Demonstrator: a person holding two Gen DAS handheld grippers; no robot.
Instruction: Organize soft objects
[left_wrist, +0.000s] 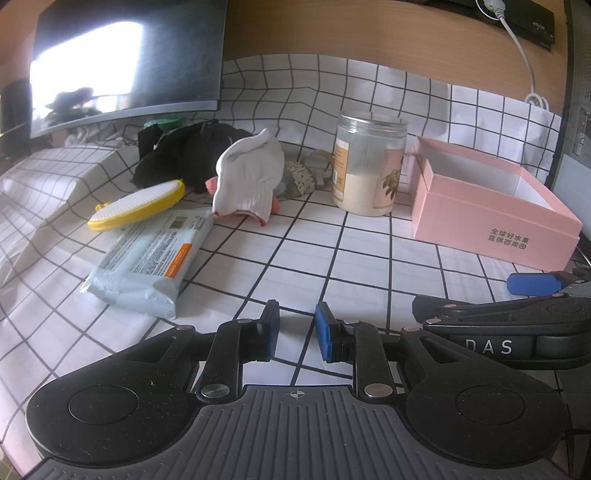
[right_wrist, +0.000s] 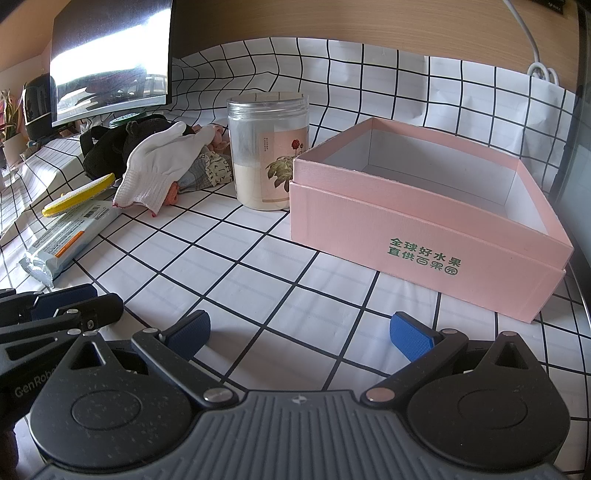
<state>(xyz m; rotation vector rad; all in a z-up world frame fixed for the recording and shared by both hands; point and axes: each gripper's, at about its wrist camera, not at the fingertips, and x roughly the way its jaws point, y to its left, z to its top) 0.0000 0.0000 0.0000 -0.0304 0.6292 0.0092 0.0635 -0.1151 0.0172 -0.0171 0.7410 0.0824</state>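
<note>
A pile of soft things lies at the back left of the checked tablecloth: a white knit glove on top, a black fabric item behind it, and a patterned cloth beside it. An open pink box with nothing visible inside stands at the right. My left gripper hovers near the front, its jaws a narrow gap apart with nothing between them. My right gripper is wide open over bare cloth, in front of the box.
A clear jar partly filled with pale powder stands between the pile and the box. A wipes pack and a yellow-rimmed brush lie at the left. A dark monitor stands behind them.
</note>
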